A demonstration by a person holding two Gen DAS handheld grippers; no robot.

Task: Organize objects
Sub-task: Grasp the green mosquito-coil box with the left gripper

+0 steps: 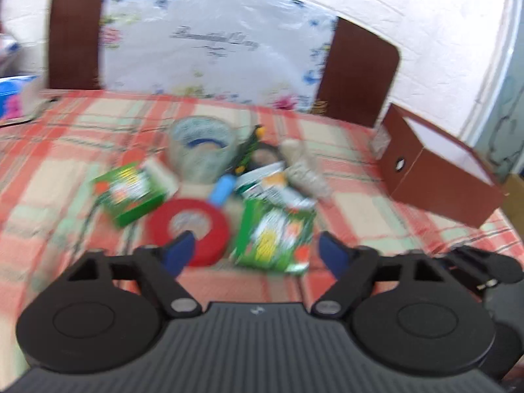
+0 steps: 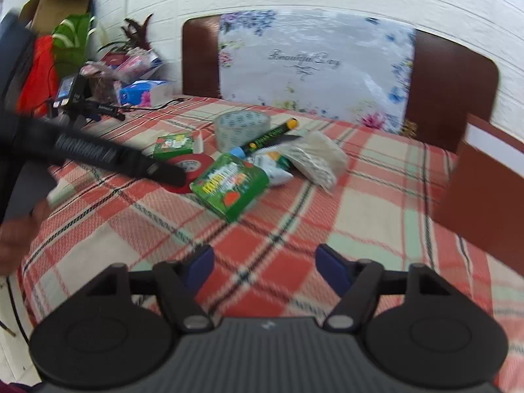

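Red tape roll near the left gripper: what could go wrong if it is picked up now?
1. The red tape roll lies flat, so the open left gripper may slip off its low edge.
2. A green packet sits close beside it and may get pushed.
3. The left view is blurred, so aim may be off.
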